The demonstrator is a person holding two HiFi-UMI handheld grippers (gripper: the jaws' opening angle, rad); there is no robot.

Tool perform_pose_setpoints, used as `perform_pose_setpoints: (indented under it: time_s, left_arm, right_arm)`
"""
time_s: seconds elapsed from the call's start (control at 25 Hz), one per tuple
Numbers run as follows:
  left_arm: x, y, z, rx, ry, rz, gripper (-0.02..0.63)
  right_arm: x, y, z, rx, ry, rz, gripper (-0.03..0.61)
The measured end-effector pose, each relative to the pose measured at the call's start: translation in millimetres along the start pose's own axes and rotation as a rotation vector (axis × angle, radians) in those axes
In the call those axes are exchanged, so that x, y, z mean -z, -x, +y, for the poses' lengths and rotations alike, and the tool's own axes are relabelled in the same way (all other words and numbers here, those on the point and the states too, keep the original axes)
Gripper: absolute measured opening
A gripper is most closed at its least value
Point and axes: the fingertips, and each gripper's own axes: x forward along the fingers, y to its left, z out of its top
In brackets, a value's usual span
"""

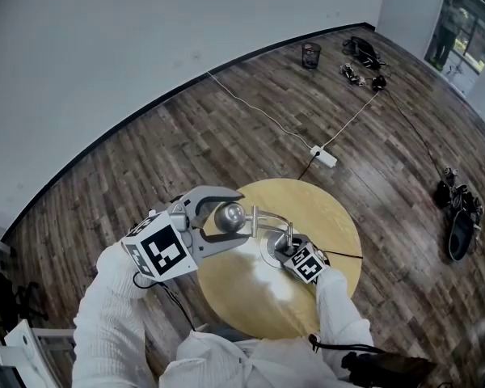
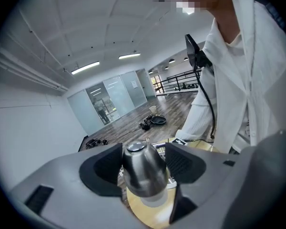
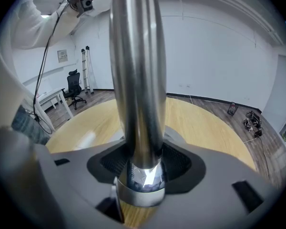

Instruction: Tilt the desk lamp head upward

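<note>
A chrome desk lamp stands on a round wooden table (image 1: 331,217). Its bell-shaped head (image 1: 229,214) points left and a thin bent arm (image 1: 268,215) runs back to the upright stem (image 3: 137,80). My left gripper (image 1: 224,217) is shut on the lamp head (image 2: 144,171), with a dark pad on each side of it. My right gripper (image 1: 292,246) sits low over the lamp's base (image 1: 272,247) and is shut on the stem, which rises straight up between its pads. The left gripper (image 2: 144,162) and right gripper (image 3: 139,163) each fill the bottom of their own view.
A white power strip (image 1: 325,157) and its cable lie on the wood floor behind the table. Farther back are a dark bin (image 1: 310,55) and a pile of gear (image 1: 364,55), with bags (image 1: 461,217) at the right. An office chair (image 3: 74,87) stands by the wall.
</note>
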Motion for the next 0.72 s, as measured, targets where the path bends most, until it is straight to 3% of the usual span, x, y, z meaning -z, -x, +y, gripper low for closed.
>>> perform_pose_setpoints:
  time_s: [0.28, 0.36, 0.56, 0.64, 0.72]
  left_arm:
    - [-38.0, 13.0, 3.4, 0.027, 0.077, -0.173, 0.347]
    - [-47.1, 25.0, 11.9, -0.017, 0.126, -0.242, 0.345]
    - [-61.1, 95.6, 31.8, -0.302, 0.280, -0.466, 0.345]
    - [-51.0, 132.4, 30.6, -0.445, 0.335, -0.535, 0.345]
    - [-20.5, 161.6, 21.7, -0.606, 0.435, -0.549, 0.342]
  right_arm:
    - [-0.4, 9.3, -3.1, 0.006, -0.008, -0.022, 0.210]
    - [-3.3, 18.8, -7.1, 0.023, -0.022, -0.056, 0.212]
    - [-11.0, 64.9, -12.9, 0.090, -0.164, -0.221, 0.210]
    - [-8.1, 85.6, -14.2, 0.122, -0.261, -0.291, 0.210]
    - [-4.2, 106.8, -11.6, 0.153, -0.352, -0.356, 0.210]
